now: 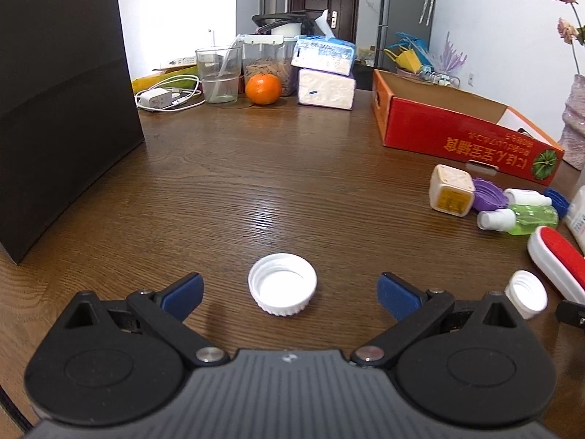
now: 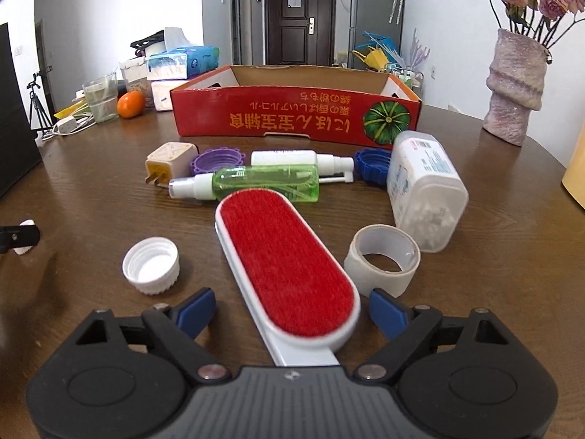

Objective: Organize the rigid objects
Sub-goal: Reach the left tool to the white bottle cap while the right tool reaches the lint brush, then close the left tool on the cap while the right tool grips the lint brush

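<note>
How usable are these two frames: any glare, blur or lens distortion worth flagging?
Left wrist view: a bright glare streak on the table beyond the sharp white cap; dark corners from the fisheye. Right wrist view: the red box bows with the lens; the lint brush softens at its near end.

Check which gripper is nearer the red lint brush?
Right. The right gripper straddles the red lint brush, jaws open. The left gripper is off to its left, around a white cap.

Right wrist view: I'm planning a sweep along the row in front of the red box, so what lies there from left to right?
Plug adapter → purple cap → green spray bottle → blue cap → clear cotton-swab box.
</note>
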Motion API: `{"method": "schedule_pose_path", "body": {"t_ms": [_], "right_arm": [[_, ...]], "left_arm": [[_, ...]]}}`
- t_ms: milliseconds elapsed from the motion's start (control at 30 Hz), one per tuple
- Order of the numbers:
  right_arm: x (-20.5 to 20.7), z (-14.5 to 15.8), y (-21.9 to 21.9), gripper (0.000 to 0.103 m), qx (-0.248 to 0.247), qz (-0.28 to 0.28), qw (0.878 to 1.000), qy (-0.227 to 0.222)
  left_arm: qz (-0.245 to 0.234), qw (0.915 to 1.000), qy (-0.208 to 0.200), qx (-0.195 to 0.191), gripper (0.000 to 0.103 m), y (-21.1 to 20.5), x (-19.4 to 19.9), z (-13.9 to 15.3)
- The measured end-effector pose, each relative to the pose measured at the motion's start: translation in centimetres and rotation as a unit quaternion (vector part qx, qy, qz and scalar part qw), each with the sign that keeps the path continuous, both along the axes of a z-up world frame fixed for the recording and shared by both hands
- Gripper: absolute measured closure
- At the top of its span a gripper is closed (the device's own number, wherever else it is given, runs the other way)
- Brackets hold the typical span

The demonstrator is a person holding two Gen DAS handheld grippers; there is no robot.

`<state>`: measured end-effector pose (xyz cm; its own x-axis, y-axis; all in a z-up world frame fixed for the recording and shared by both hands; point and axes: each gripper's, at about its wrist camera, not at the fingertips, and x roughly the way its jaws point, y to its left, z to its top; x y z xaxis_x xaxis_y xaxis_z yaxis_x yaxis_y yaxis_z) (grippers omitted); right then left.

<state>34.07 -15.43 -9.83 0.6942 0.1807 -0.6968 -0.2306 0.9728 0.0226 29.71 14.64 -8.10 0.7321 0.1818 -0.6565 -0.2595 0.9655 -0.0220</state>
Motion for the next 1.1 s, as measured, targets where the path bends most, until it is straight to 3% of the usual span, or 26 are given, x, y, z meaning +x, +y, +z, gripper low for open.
{"method": "schedule_pose_path", "body": {"t_ms": [133,300,500,633,800,867,900,1100], "right_arm": [[0.4,-0.1,0.3,0.016,0.004,0.005,1.0,-0.005],[0.6,-0.1,0.4,0.016,0.006,0.007,1.0,-0.01],[0.5,-0.1,0.4,0.016,0.006,0.008,1.0,-0.011],[0.5,-0.1,0.4,0.016,0.006,0.008,1.0,-0.011],[0.5,-0.1,0.4,0.016,0.006,0.007,1.0,-0.013],[0.3,-0.1,0.4,0.023,0.007,0.007,1.0,-0.017],[0.2,0.0,0.4,0.033,0.007,0.005,1.0,-0.022],[-0.4,0.2,0.1,0.044,0.023,0.017,0.999,-0.03]], "left_arm": [[0.007,1.0,0.004,-0.005,0.0,0.5,0.4,-0.2],[0.009,0.9999,0.006,-0.007,0.009,0.6,0.5,-0.3],[0.006,0.9999,0.009,-0.011,0.034,0.6,0.5,-0.5],[0.002,0.9999,0.004,-0.012,0.06,0.5,0.4,-0.4],[0.001,0.9999,0.001,-0.01,0.061,0.3,0.2,-0.4],[-0.001,1.0,0.0,-0.009,0.061,0.1,0.1,-0.3],[-0.002,1.0,0.0,-0.009,0.061,0.0,0.1,-0.3],[-0.007,0.9999,-0.001,-0.012,0.061,-0.6,-0.1,0.0]]}}
